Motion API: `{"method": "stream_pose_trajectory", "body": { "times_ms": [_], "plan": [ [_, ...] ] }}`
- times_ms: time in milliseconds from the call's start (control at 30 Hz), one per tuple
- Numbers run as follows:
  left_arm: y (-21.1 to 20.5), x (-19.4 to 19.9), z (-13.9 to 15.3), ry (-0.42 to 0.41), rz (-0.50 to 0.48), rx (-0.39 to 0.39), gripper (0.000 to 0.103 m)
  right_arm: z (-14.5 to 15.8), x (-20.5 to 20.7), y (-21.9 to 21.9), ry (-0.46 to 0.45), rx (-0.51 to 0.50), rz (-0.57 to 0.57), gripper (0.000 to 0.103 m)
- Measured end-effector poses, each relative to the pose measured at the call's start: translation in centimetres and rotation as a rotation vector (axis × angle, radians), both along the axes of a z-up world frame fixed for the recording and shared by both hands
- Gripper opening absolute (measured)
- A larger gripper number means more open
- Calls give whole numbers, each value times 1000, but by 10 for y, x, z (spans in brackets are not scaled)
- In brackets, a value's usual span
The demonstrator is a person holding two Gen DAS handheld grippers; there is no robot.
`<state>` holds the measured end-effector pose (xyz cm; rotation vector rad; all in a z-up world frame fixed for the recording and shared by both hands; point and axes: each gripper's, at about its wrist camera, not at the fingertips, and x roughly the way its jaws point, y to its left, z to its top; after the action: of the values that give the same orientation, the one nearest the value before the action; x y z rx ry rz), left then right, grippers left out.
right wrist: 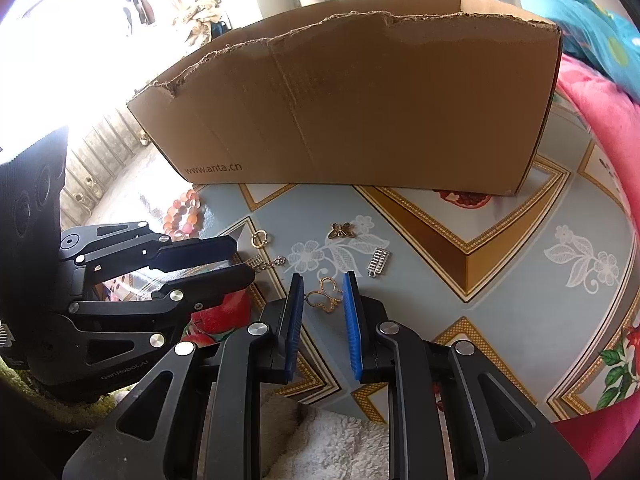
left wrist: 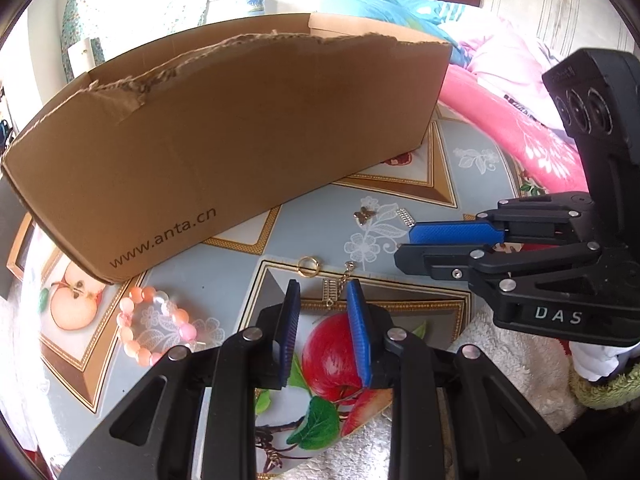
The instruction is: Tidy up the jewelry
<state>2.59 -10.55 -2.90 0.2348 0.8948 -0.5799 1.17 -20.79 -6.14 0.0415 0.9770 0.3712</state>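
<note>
My right gripper (right wrist: 323, 286) is open, its blue pads a narrow gap apart. A gold outline butterfly pendant (right wrist: 326, 298) lies on the table between the tips and nearly fills the gap. My left gripper (left wrist: 324, 292) is also open. A small chain pendant (left wrist: 338, 284) shows in its gap and a gold ring (left wrist: 308, 266) lies just beyond. A pink bead bracelet (left wrist: 156, 328) is to its left. Farther out are a bronze butterfly charm (right wrist: 342, 230) and a silver bar charm (right wrist: 378, 264). The cardboard box (right wrist: 360, 112) stands behind them all.
The round table (right wrist: 500, 280) has a fruit-and-flower patterned cover. A white fleecy cloth (left wrist: 512, 356) hangs at its near edge. Pink bedding (left wrist: 520, 128) lies to the right of the table. The two grippers stand side by side, close together.
</note>
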Motion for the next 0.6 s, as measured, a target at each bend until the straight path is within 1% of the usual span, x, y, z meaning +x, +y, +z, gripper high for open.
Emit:
{"method": "stream_pose_trajectory", "body": {
  "times_ms": [200,267,433,600],
  "plan": [
    [-8,-2,-3,-23,-14,60,23,6,-1,-11,-5,16,-2,18],
    [-11,-3,-3,-28,-22,76,16,7,-2,-16,-6,24,-2,18],
    [-17,-3,-2,-26,-33,98,8,13,-9,-19,-9,42,-4,18],
    [-18,-2,0,-31,-23,100,3,16,-13,-24,-9,67,-7,18]
  ]
}}
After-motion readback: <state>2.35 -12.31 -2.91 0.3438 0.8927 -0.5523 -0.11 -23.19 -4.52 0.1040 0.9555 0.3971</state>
